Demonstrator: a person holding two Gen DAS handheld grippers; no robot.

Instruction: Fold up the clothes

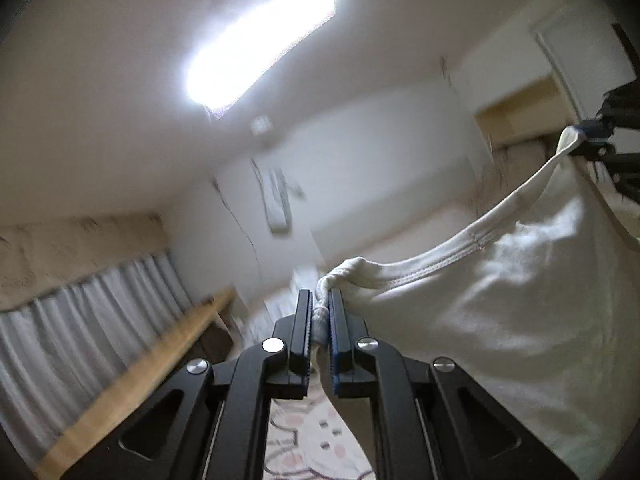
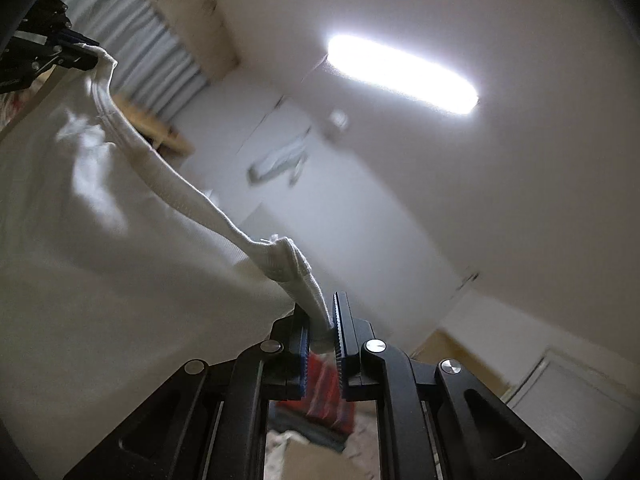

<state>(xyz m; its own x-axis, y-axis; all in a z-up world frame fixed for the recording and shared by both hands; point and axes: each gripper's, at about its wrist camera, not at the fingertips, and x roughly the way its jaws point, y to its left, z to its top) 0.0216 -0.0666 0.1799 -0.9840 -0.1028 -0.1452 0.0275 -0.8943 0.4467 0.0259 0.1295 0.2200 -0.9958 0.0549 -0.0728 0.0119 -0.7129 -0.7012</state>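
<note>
A white garment (image 1: 500, 300) hangs in the air, stretched between both grippers by its hemmed edge. My left gripper (image 1: 320, 312) is shut on one bunched corner of it. My right gripper (image 2: 320, 316) is shut on the other corner; the cloth (image 2: 100, 220) spreads away to the left in the right wrist view. Each gripper shows in the other's view: the right one (image 1: 596, 136) at the far right edge, the left one (image 2: 76, 54) at the top left. Both cameras point up toward the ceiling.
A bright ceiling lamp (image 1: 260, 40) is overhead. White curtains (image 1: 80, 320) and a wooden rail (image 1: 140, 368) are at the left. A patterned sheet (image 1: 312, 440) lies below the left gripper. Red cloth (image 2: 328, 392) lies below the right gripper.
</note>
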